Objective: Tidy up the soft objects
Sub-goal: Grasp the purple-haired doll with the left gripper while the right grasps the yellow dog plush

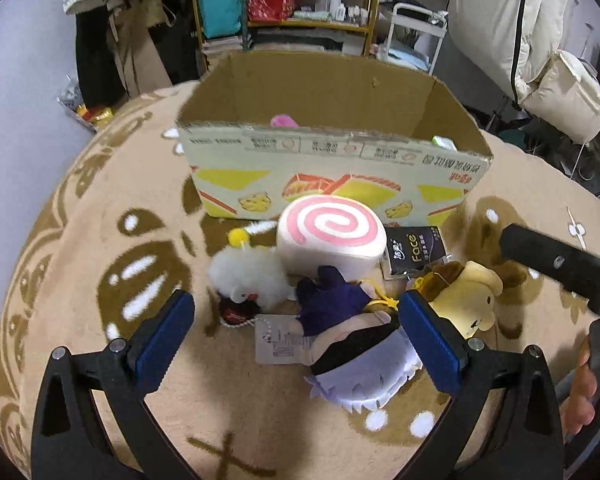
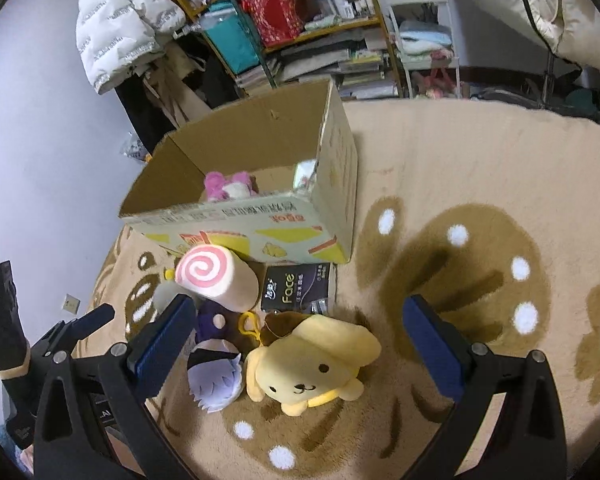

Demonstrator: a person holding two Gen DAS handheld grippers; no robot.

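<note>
Yellow dog plush point(image 2: 308, 364); pink-swirled roll cushion point(image 1: 330, 236)

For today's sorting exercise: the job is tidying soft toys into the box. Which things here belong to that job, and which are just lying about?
Belongs to the job:
cardboard box
swirl roll cushion
yellow dog plush
purple-haired doll
fluffy white toy
pink plush, already in the box

Just lying about:
tissue pack
white jacket
shelves

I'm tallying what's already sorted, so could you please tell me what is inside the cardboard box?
Inside the cardboard box, a pink and white plush lies on the floor and something shiny sits in the corner. The near wall hides the rest.
</note>
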